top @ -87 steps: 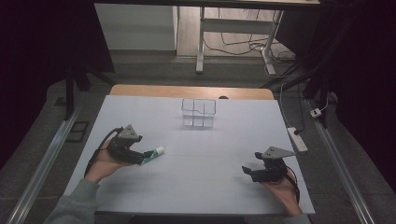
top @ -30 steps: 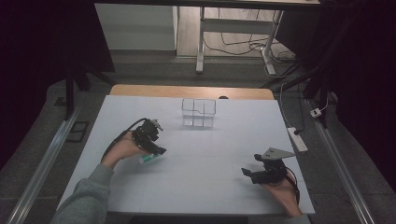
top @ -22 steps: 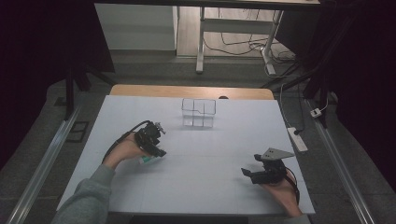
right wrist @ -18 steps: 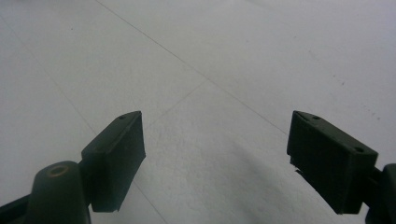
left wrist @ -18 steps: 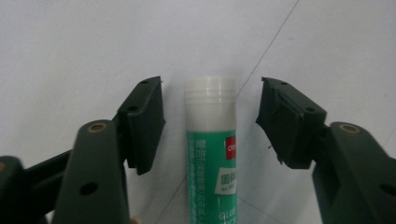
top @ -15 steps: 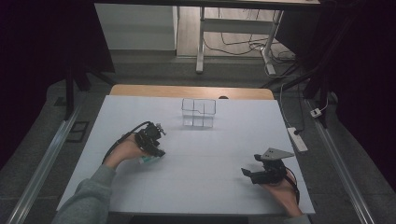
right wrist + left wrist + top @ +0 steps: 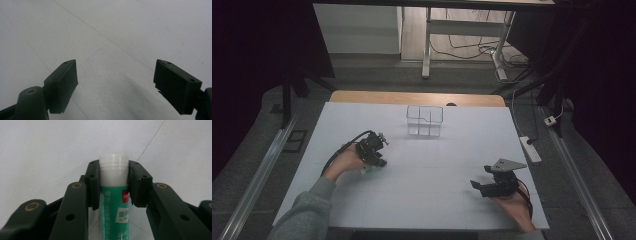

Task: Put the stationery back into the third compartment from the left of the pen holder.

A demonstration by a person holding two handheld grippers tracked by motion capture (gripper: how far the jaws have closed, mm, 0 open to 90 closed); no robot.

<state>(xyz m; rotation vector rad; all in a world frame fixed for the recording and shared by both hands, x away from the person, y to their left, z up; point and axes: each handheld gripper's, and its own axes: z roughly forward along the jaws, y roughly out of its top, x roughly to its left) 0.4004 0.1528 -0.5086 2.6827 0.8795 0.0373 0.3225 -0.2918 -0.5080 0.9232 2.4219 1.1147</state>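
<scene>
We have the left gripper (image 7: 113, 173) tipped down over the left-middle of the white table (image 7: 452, 145), its jaws closed on the glue stick (image 7: 113, 195) just below the white cap, a grip near the end that should let us stand it in the clear organizer (image 7: 424, 120) at the far middle. Our right gripper (image 7: 115, 82) rests at the near right, jaws spread wide and holding nothing.
</scene>
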